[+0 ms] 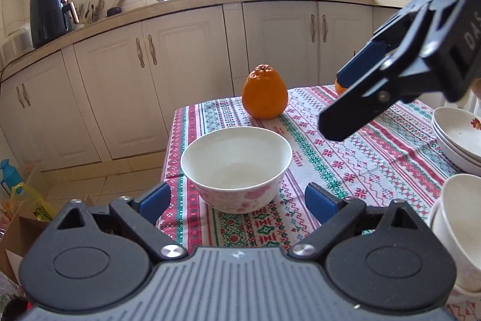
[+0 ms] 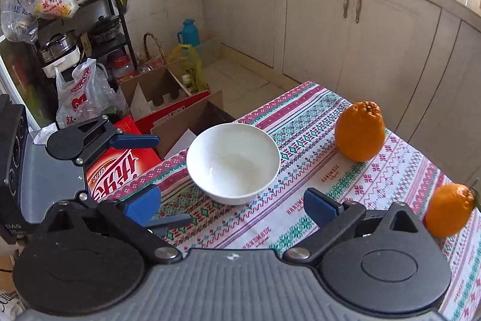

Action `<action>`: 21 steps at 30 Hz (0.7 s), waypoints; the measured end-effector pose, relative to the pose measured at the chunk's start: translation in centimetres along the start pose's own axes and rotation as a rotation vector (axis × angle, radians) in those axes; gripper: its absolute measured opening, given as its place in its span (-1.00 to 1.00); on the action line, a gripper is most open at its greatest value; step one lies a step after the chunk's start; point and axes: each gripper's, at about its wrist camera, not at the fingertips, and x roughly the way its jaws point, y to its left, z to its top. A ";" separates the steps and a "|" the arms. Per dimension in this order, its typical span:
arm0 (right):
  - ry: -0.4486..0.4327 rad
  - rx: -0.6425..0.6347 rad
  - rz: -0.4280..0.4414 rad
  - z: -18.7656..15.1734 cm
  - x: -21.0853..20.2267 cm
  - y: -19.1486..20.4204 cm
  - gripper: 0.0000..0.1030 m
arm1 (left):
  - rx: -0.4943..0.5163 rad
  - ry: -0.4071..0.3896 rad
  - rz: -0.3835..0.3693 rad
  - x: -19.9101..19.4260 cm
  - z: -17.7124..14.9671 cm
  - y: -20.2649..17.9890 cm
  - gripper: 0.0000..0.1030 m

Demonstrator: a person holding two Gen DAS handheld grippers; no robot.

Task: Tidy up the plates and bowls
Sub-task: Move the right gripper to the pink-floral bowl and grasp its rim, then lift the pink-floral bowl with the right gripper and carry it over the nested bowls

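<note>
Left gripper: black w/ blue pads, jaws spread wide, nothing between them; low, just in front of the bowl, at the table's near-left corner.
Right gripper: same build, jaws apart & empty, above the table looking down at the bowl; in left view it hangs top right, tips clear of the cloth.
Bowl: white ceramic bowl w/ pink floral outside, upright, empty, near left edge of table; reads plain white from above. Neither gripper touches it.
Stack: white shallow dishes w/ red flower print, nested, at right edge of table, well apart from the bowl.
Other bowls: plain white deep bowls, stacked, near right corner, partly cut off.
Table: red-green-white patterned cloth covers it.
Fruit: large orange citrus w/ knobby top behind the bowl; 2nd orange citrus further right, partly hidden by right gripper in left view.
Floor beside table: open cardboard boxes, red carton.
</note>
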 end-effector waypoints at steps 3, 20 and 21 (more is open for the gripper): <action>0.025 0.006 0.019 0.8 2.1 -0.8 0.98 | -0.024 0.019 -0.006 1.3 0.0 0.3 0.86; 0.100 0.075 0.126 2.4 9.8 -5.0 0.64 | -0.059 0.060 -0.019 4.6 -0.5 0.8 0.81; 0.099 0.075 0.130 2.4 10.0 -5.0 0.63 | -0.060 0.059 -0.017 4.6 -0.5 0.8 0.79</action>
